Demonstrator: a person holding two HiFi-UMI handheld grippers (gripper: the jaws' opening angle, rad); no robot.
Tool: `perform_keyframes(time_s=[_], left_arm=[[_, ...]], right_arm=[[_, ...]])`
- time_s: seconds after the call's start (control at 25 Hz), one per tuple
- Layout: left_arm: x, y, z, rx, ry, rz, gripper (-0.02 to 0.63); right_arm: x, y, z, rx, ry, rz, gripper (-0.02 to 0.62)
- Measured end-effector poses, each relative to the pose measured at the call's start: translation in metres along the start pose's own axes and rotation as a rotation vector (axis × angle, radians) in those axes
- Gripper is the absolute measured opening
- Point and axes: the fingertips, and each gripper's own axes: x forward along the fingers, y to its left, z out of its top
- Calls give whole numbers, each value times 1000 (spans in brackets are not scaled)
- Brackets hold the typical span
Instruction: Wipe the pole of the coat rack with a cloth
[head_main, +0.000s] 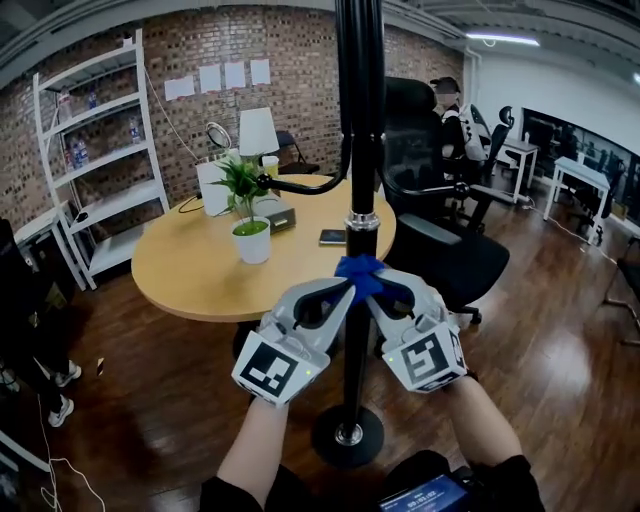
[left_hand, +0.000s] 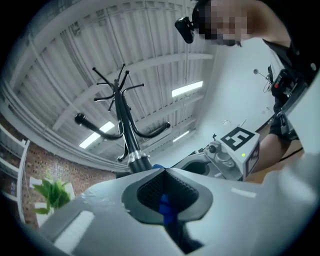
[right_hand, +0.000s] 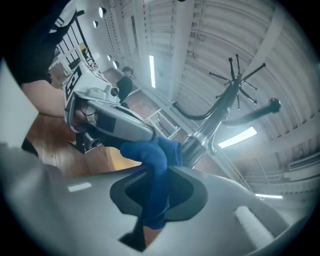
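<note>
- Head view: the coat rack's black pole (head_main: 359, 150) is standing upright in the middle of the frame. Its round base (head_main: 347, 436) is sitting on the dark wooden floor (head_main: 560, 370).
- Head view: a blue cloth (head_main: 362, 276) is wrapping the pole just below a silver collar (head_main: 362, 220).
- Head view: the left claw (head_main: 343, 292) and the right claw (head_main: 382, 296) are meeting at the pole from either side, each pinching one end of the cloth.
- Head view: a round wooden worktop (head_main: 190, 275) behind the pole is carrying a potted plant (head_main: 248, 215), a white lamp (head_main: 258, 130) and a phone (head_main: 333, 237). A black office chair (head_main: 440, 235) is standing to the right, and a white shelf unit (head_main: 95, 165) is standing at the left wall.
- Left gripper view: the jaws are closing together on a fold of the blue cloth (left_hand: 164, 206). The pole (left_hand: 129, 135) is rising beyond them to its hooks (left_hand: 117, 87), under ceiling lights (left_hand: 186, 89), and the right claw's marker cube is showing to the right.
- Right gripper view: the jaws are clamping a thick roll of the cloth (right_hand: 156, 175), which is running up and curling round the pole (right_hand: 212, 122). The left claw is touching the cloth from the left.
</note>
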Motion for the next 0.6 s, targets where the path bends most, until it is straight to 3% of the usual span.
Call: perform_keyframes(time_s=[0.12, 0.24, 0.36, 0.48, 0.6], left_arm=[[17, 19, 42, 57, -28, 14, 3], [23, 25, 55, 135, -30, 20, 3], [17, 6, 29, 144, -3, -1, 3], [6, -14, -11, 102, 22, -6, 3], [-2, -40, -68, 52, 100, -40, 3]], right_arm=[[8, -42, 36, -34, -33, -47, 49], [11, -49, 47, -67, -52, -63, 49], [5, -35, 28, -55, -33, -56, 49], [-2, -2, -8, -35, 20, -22, 49], [-9, 43, -54, 1, 72, 24, 49]])
